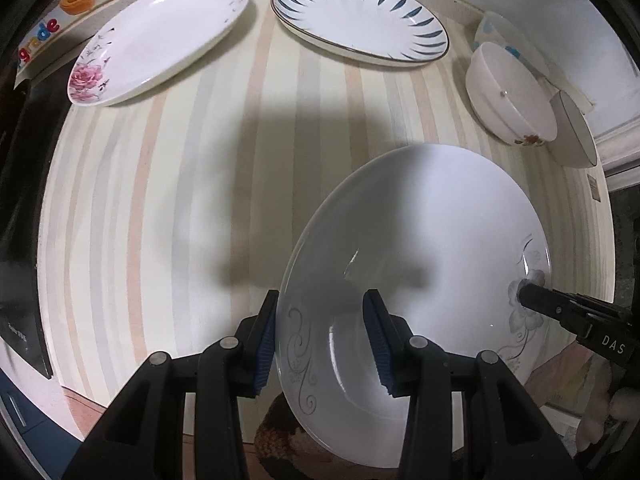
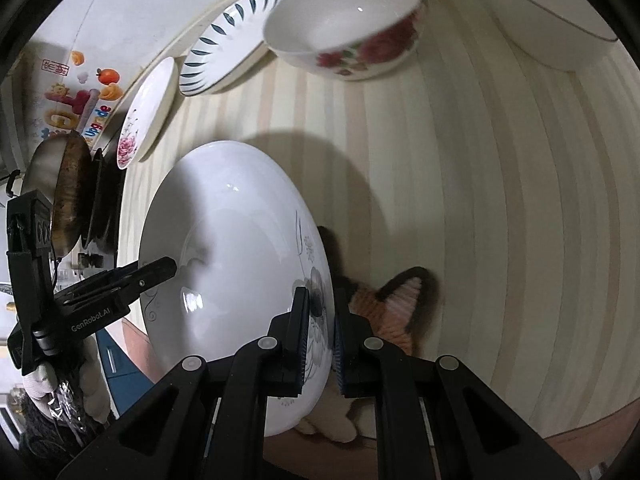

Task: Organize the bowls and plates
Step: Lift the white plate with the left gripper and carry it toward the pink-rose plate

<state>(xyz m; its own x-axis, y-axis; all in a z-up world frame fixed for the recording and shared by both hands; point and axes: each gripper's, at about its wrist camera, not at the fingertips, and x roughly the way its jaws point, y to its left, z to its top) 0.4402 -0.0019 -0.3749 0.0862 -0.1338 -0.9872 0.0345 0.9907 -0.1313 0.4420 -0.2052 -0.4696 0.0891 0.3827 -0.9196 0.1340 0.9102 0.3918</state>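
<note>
We record two hand-held grippers, both clamped on one white plate (image 1: pixel 420 240) held above the striped table (image 1: pixel 180 184).

Left gripper (image 1: pixel 326 344): jaws partly apart, its blue ribbed pads (image 1: pixel 266 344) pressing either side of the plate's near rim, beside a grey scroll pattern.

Right gripper (image 2: pixel 320 332): jaws nearly together, pinching the plate's opposite rim at a grey flower print. In the left view we see its black tip (image 1: pixel 536 300) on that flower.

Plate: round, glossy, shallow, white with grey floral linework, tilted; it lies off the table, part of it past the table's near edge.

Beyond the plate, at the table's far edge:
- rose plate (image 1: pixel 156 36), oval, white, pink flower at one end, far left of the held plate.
- leaf plate (image 1: pixel 360 16), oval, white with dark blue leaf strokes round the rim, to the right of the rose plate.
- bowl (image 1: pixel 512 96), white, red flowers on the outside, right of the leaf plate.
- second bowl (image 1: pixel 572 132), plain with a thin dark rim line, just beside the first.

Under the plate, at the table's near edge: a plush toy (image 2: pixel 400 304), orange and brown, with a pink-lined ear.

Table surface: smooth, cream, beige and grey stripes.
</note>
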